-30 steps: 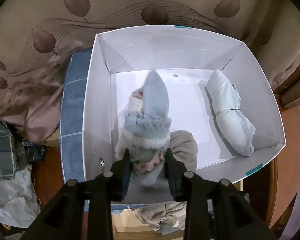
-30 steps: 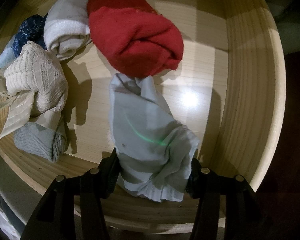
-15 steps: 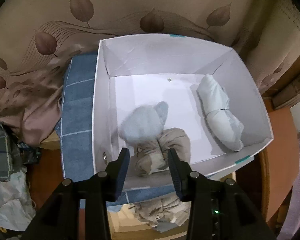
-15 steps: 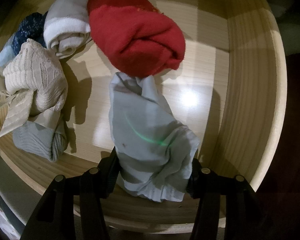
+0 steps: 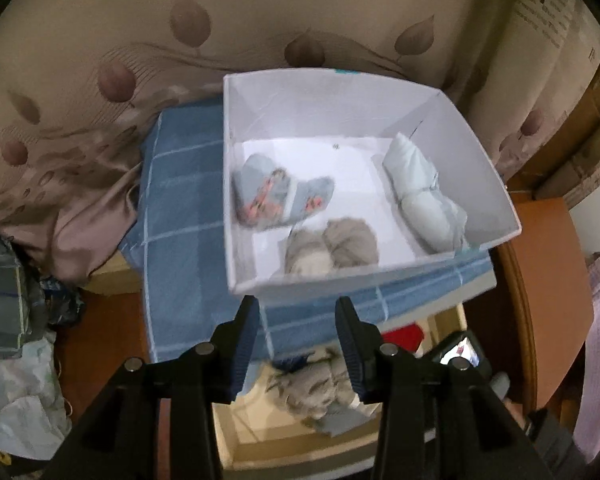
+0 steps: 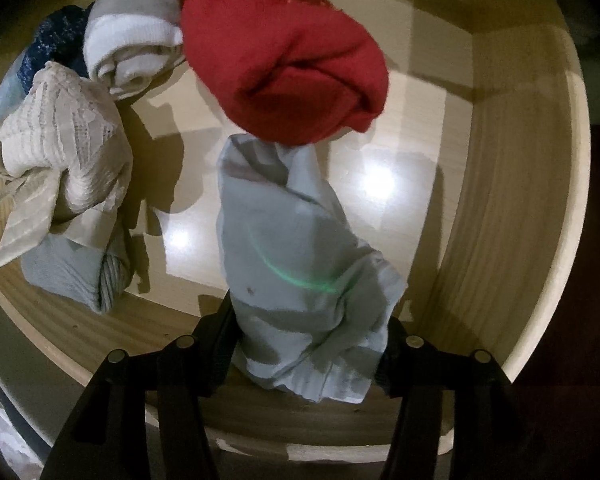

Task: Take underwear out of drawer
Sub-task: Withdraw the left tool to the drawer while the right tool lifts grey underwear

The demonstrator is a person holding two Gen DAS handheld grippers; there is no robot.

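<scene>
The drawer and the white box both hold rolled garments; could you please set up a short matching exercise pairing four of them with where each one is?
Things:
1. red bundle
2. pale blue garment
3. floral grey-blue piece
4. cream lace bundle

Places:
A. between the right gripper's fingers
B. in the white box, near its left wall
C. at the drawer's left side
D. at the drawer's far end

Pairs: 1-D, 2-A, 3-B, 4-C

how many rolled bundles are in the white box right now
3: a blue floral bundle by the left wall, a beige bundle near the front wall, a pale bundle along the right wall. None seem hidden.
</scene>
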